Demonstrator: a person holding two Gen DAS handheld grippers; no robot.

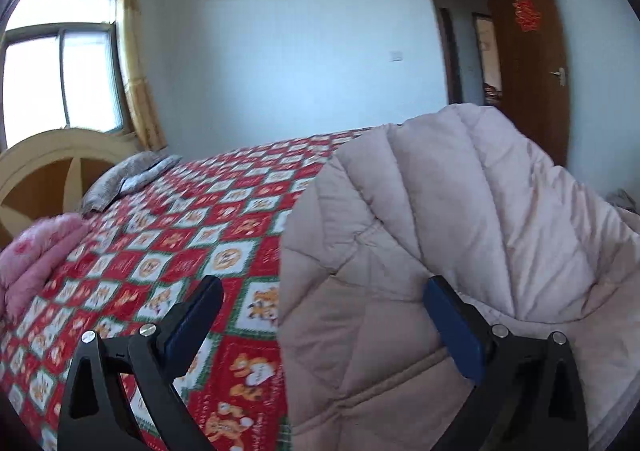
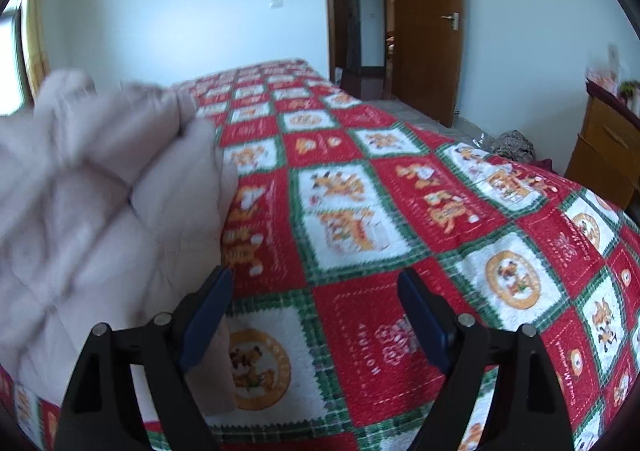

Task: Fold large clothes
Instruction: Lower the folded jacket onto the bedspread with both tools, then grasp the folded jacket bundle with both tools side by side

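Pale quilted coat (image 1: 460, 251) is seen bunched on the checked bedspread (image 1: 192, 251), partly doubled over but not squared. Left gripper (image 1: 324, 315) and right gripper (image 2: 316, 311) are spread wide, nothing held. Folding is judged barely begun; flattening remains.

Both wrist views sit low and close above the checked bedspread (image 1: 188, 251) (image 2: 360, 211) and look along the bed toward the far wall, the left one turned also to the window (image 1: 64, 75), the right one to the cabinet (image 2: 604, 155), and both share the pale quilted coat (image 1: 440, 231) (image 2: 100, 191) and the brown door (image 1: 528, 59) (image 2: 428, 23).
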